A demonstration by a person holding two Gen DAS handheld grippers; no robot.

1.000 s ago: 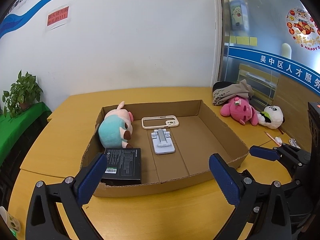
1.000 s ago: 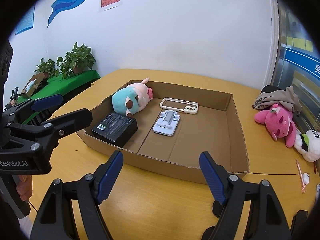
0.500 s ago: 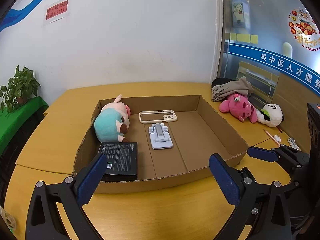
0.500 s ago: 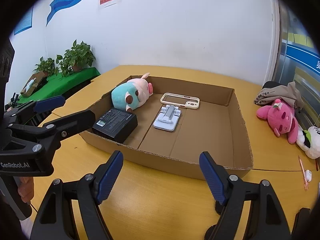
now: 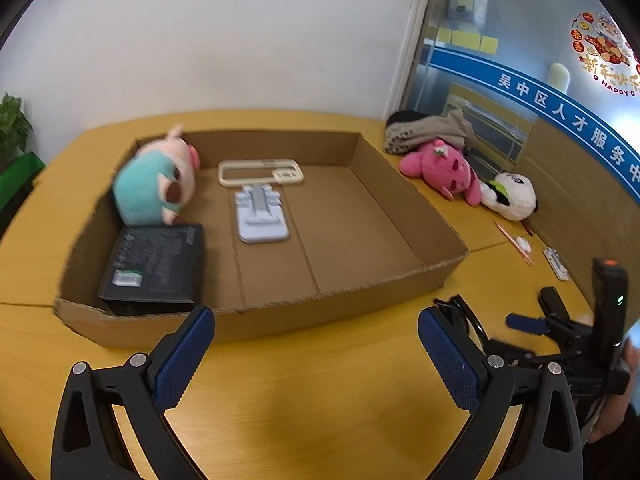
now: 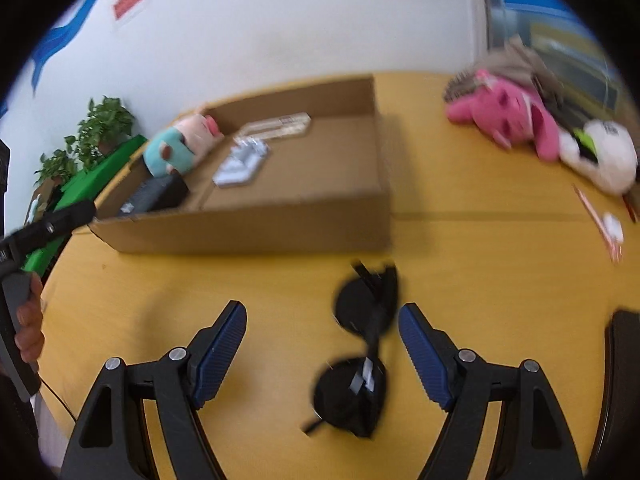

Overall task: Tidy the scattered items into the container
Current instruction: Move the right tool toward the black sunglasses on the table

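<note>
A: Container [image 5: 404, 200]?
B: Plain brown corrugated cardboard, matt, raw edges.

A: Table [image 5: 320, 392]?
B: Smooth yellow wood-look top, slight sheen.

A: Contents?
B: Teal-pink toy [image 5: 154, 188] is soft plush cloth. Black box [image 5: 156, 268] is matt printed card. Phone stand [image 5: 261, 220] and phone case [image 5: 260, 172] look like smooth plastic.

A: Sunglasses [image 6: 362, 352]?
B: Glossy black plastic, dark lenses.

A: Finger pads [image 6: 218, 354]?
B: Blue ribbed rubbery pads on matt black plastic.

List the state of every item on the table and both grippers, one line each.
cardboard box: open-topped, partly filled
teal plush: in box
black carton: flat in box
phone stand: folded, in box
phone case: flat in box
sunglasses: on table, outside box
pink plush: outside box
panda plush: outside box
left gripper: open, empty
right gripper: open, around the sunglasses
</note>
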